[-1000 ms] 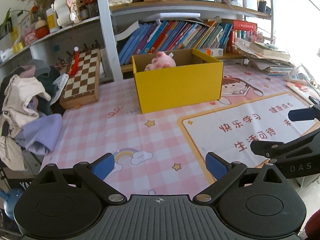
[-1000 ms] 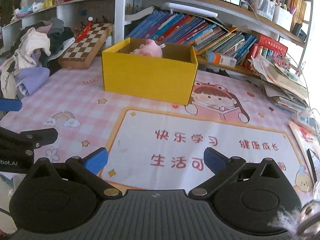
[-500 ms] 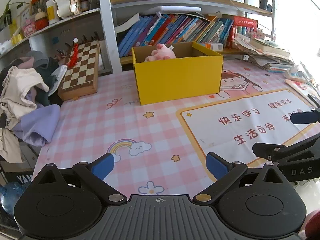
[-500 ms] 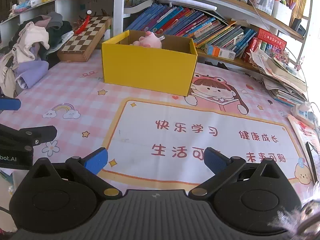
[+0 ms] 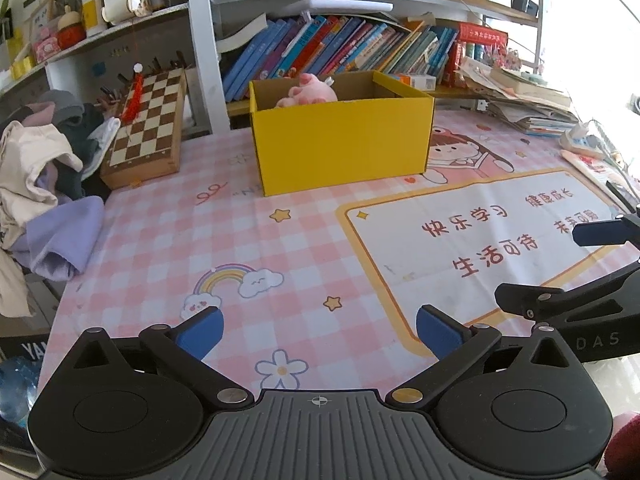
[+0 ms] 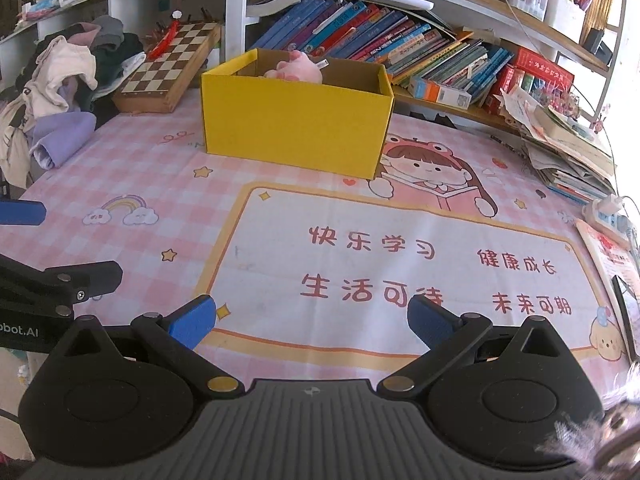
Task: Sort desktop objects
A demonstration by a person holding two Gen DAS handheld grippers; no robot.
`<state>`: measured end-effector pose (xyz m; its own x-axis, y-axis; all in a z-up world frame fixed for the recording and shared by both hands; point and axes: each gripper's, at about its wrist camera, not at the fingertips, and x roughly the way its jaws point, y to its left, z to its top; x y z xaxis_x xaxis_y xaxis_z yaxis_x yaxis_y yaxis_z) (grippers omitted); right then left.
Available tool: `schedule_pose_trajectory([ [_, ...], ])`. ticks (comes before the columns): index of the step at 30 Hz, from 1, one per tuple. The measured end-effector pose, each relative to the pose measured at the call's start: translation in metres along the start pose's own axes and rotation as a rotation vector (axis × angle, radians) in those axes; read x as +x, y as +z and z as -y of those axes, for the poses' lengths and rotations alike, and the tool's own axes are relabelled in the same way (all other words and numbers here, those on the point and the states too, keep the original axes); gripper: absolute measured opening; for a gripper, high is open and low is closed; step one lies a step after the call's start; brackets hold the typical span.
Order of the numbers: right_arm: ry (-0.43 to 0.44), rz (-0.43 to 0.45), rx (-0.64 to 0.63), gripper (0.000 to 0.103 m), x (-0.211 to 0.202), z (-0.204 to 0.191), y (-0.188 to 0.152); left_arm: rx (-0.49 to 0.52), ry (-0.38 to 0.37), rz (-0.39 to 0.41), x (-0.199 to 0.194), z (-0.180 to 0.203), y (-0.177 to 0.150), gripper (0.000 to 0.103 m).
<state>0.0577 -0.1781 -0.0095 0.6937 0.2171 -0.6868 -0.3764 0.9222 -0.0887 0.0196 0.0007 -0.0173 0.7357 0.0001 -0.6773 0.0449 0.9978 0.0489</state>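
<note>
Over the pink checked worktop [image 5: 160, 248] I see my left claw [image 5: 318, 328] and right claw [image 6: 310, 320] both spread apart and empty, well short of the yellow box [image 6: 294, 128]. Inside that box lies a pink plush toy [image 6: 298, 70]; left of it leans a chessboard [image 5: 150, 120].

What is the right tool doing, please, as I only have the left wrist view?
Observer: The right tool is open, with nothing between its blue fingers; only the pink checked desk mat lies below.
Operator: Thank you. What is at the mat's near right corner?
Observer: A yellow puppy print marks that corner.
Operator: Is anything close to the tool's body?
Observer: A white fluffy thing shows at its lower right; I cannot tell what it is.
</note>
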Motion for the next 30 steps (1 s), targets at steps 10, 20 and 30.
schedule_pose_trajectory([
  [10, 0.004, -0.007, 0.005, 0.103, -0.0012, 0.0001, -0.0027, -0.009, 0.017, -0.012, -0.0015, -0.0016, -0.0022, 0.103],
  [20, 0.010, -0.007, 0.000, 0.103, -0.0041, -0.0011, -0.0049, -0.005, 0.027, -0.016, -0.0043, -0.0007, -0.0042, 0.103],
  [30, 0.008, -0.008, 0.003, 0.103, -0.0062, -0.0062, -0.0068, -0.005, 0.027, -0.018, -0.0052, -0.0007, -0.0060, 0.103],
])
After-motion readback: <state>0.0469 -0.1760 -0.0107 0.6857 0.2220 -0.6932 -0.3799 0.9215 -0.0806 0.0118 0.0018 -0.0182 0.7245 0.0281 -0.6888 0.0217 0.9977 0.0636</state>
